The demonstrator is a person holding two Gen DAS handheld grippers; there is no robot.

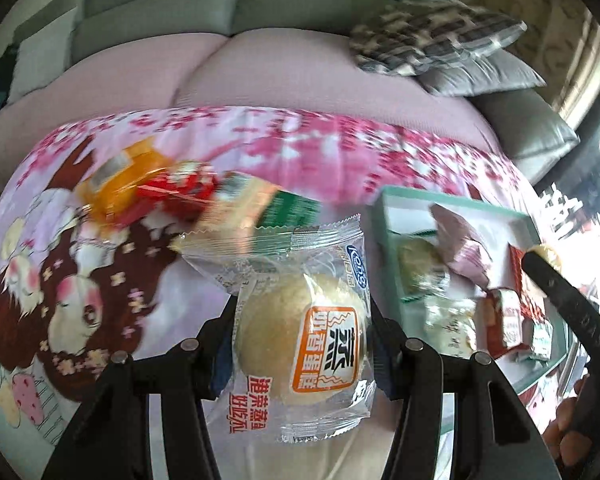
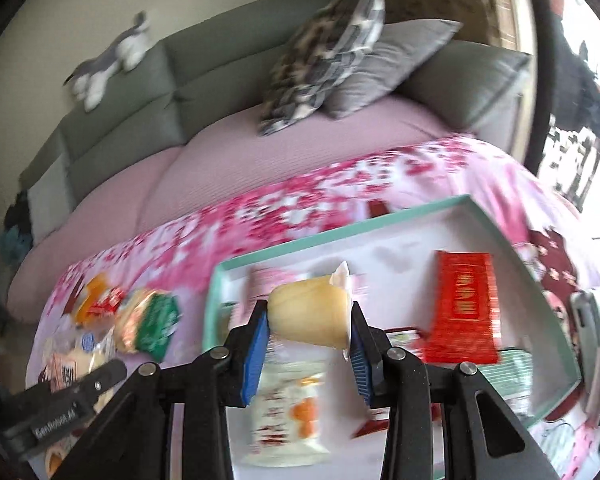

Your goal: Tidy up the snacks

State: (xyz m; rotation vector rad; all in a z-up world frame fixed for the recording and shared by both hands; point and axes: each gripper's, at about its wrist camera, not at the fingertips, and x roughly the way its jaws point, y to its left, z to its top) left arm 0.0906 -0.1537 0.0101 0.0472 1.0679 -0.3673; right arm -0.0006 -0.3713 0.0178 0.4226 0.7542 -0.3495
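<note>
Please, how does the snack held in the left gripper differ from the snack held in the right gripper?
The wrapped bun is sealed in a clear printed packet; the yellow jelly cup has no outer packet, only a white peel lid. The wrapped bun is a round, pale dome; the yellow jelly cup is a tapered tub lying sideways. Both are clamped between jaws, in the left gripper and the right gripper.

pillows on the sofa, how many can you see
3, stacked at the sofa's right end: a patterned pillow on top, a light grey pillow under it, a dark grey pillow behind. Others may be hidden.
</note>
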